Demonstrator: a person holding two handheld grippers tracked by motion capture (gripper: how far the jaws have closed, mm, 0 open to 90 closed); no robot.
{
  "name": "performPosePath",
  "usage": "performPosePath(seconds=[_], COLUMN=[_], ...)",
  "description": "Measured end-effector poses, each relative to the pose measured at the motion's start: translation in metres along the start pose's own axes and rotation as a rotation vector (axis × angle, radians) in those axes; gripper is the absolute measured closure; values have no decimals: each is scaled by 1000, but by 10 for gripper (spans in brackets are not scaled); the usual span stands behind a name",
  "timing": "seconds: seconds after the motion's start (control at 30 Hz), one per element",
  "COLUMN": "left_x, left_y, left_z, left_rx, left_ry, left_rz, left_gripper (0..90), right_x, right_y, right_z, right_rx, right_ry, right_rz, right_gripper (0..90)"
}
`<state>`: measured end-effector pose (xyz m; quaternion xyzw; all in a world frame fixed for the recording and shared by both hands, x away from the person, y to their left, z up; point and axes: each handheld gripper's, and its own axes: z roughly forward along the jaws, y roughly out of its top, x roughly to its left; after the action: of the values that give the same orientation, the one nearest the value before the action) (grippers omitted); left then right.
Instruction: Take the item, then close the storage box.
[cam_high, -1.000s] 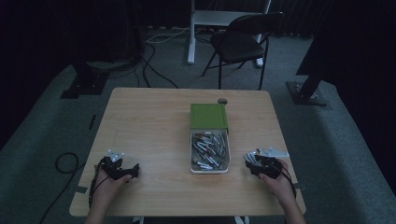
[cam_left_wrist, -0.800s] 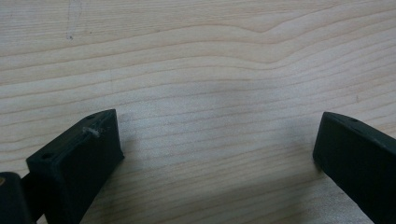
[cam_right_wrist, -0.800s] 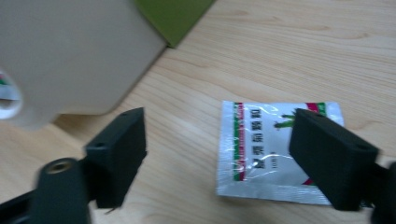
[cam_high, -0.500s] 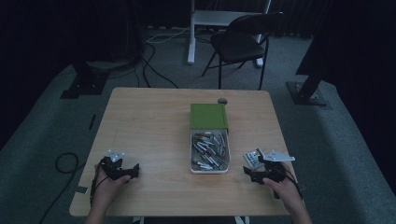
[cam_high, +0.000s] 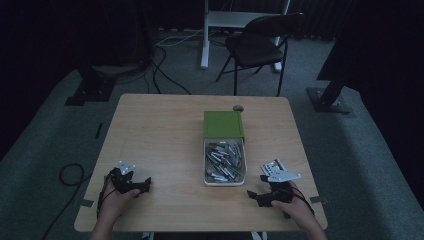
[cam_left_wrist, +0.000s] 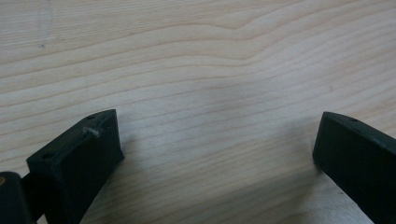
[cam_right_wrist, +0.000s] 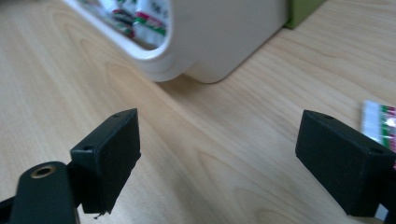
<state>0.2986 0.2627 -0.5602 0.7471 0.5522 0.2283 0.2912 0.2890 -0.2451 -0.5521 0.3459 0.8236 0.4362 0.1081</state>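
Note:
A white tray (cam_high: 206, 176) at mid-table holds several small silvery pieces with white, green and red labels (cam_right_wrist: 152, 21). A green box (cam_high: 223, 124) butts against its far end. One such labelled piece (cam_high: 270, 165) lies on the wood right of the tray, and it appears beside my right jaw in the right gripper view (cam_right_wrist: 378, 122). My right gripper (cam_high: 253, 195) rests near the front edge and points at the tray's near corner (cam_right_wrist: 201, 56). Its jaws (cam_right_wrist: 219, 135) have just been opening and stand open on bare wood. My left gripper (cam_high: 145, 184) rests at the front left, open (cam_left_wrist: 217, 130) over bare wood.
A small dark round thing (cam_high: 238, 108) sits on the table (cam_high: 160, 130) just behind the green box. Beyond the far edge stand a folding chair (cam_high: 260, 47) and a white stand (cam_high: 205, 35). Cables (cam_high: 165, 75) lie on the floor.
My right gripper has drawn back toward the near edge, away from the labelled piece, which stays on the wood. The left gripper has not moved.

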Motion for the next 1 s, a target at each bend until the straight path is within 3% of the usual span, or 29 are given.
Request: performPosePath(seconds=[0.33,0.53,0.57,0.63,0.67,1.0], left_x=[-19,-39,-46,-50,-57,-85], left_y=[2,9,11,13,16,28], left_z=[-9,-13,-13,-13,-14,-13], left_rx=[-24,-46,-53,-52,-63,-96], left_ry=[-73,-148,-176,-187,-200,-283], left_rz=[75,130,146,157,184,237], left_gripper=[22,21,22,21,21,21], right_x=[1,0,0,0,-1,-2], right_y=[-2,7,10,11,14,22], right_z=[4,-4,-6,-7,-8,-14], right_rx=[-10,-60,-75,-78,-85,-140], right_ry=[6,2,2,3,0,-5], right_rz=[17,18,26,27,25,32], right_gripper=[129,127,127,127,127,123])
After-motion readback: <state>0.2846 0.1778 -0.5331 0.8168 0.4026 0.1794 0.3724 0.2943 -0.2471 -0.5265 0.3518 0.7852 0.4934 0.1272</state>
